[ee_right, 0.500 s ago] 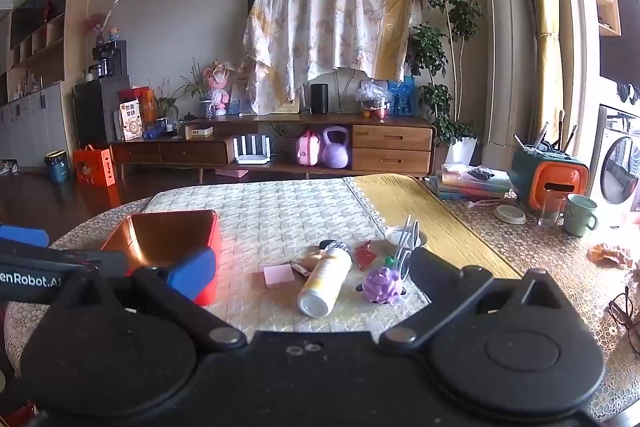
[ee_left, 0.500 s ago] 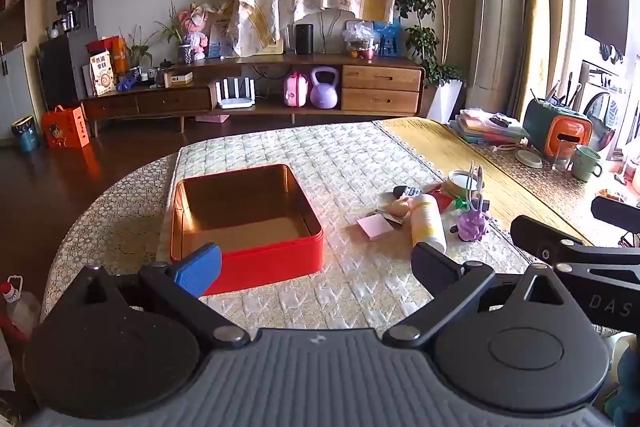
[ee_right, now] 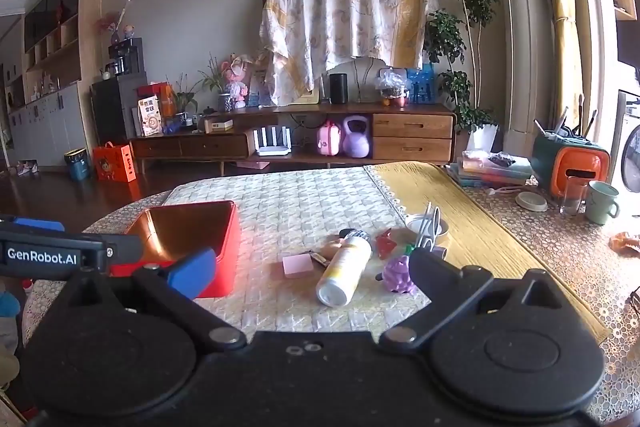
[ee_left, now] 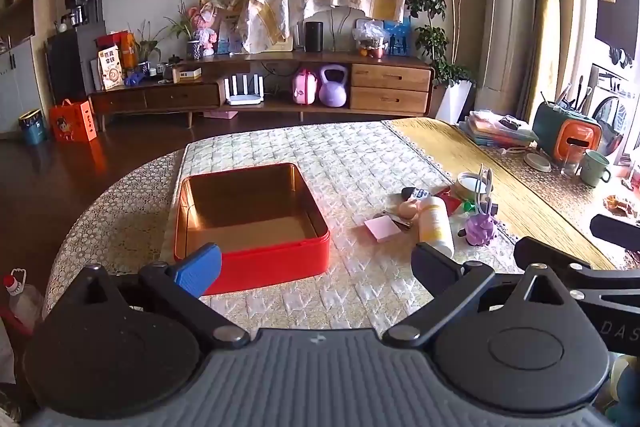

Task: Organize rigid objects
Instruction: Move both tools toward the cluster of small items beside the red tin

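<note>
An open red tin box [ee_left: 256, 259] with a bare gold inside sits on the quilted table; it also shows in the right wrist view [ee_right: 228, 247]. To its right lies a small heap: a white and yellow bottle [ee_left: 434, 225] [ee_right: 346, 269] on its side, a pink pad [ee_left: 382, 228] [ee_right: 297, 264], a purple toy [ee_left: 480, 229] [ee_right: 396, 273], a red piece [ee_right: 385, 241] and a white cup [ee_left: 470, 185]. My left gripper [ee_left: 316, 265] is open and empty, just before the box's near wall. My right gripper [ee_right: 310, 267] is open and empty, near the bottle.
A yellow runner [ee_right: 460, 223] crosses the table to the right. Beyond it stand a green mug [ee_right: 602, 203], a glass [ee_right: 572, 197], an orange and green holder [ee_right: 572, 163] and stacked books [ee_right: 488, 169]. The other gripper's arm [ee_right: 52, 255] reaches in from the left.
Both grippers have moved a little closer to the table. Nothing on the table has moved.
</note>
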A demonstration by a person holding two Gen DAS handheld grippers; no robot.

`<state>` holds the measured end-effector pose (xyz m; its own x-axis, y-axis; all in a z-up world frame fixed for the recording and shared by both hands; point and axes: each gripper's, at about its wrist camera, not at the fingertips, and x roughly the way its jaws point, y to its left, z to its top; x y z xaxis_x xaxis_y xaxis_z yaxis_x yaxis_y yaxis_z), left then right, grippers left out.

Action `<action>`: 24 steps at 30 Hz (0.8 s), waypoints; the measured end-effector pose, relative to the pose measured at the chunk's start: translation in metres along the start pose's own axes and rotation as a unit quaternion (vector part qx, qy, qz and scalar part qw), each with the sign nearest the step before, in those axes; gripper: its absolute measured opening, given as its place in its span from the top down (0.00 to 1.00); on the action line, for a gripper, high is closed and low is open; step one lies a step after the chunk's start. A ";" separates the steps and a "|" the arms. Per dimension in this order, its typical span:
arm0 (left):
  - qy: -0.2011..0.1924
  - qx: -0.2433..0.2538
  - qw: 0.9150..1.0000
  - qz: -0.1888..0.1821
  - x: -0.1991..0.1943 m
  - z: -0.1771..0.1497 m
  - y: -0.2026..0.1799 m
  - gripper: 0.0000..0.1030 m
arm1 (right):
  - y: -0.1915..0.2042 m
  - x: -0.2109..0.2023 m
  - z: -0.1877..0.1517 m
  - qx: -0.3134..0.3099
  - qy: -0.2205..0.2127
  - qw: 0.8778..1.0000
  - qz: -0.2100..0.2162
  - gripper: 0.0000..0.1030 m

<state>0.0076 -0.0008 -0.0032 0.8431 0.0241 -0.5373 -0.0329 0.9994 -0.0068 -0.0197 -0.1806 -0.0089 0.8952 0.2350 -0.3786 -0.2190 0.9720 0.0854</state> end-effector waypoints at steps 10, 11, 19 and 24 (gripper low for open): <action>0.003 -0.002 1.000 0.003 0.003 0.001 0.000 0.01 | -0.005 0.009 -0.003 0.000 0.009 1.000 0.001 0.00; 0.003 -0.002 1.000 0.003 0.004 0.001 -0.001 0.01 | -0.006 0.009 -0.003 0.000 0.009 1.000 0.001 0.00; 0.012 -0.010 1.000 -0.002 0.011 0.004 0.001 0.01 | -0.008 0.016 -0.002 0.003 0.014 1.000 -0.005 0.00; 0.014 -0.008 1.000 -0.012 0.015 0.004 0.002 0.01 | -0.011 0.020 0.000 0.007 0.016 1.000 -0.010 0.00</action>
<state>0.0227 0.0019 -0.0076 0.8279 -0.0015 -0.5609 -0.0212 0.9992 -0.0338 0.0008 -0.1870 -0.0172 0.8863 0.2152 -0.4102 -0.1955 0.9766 0.0898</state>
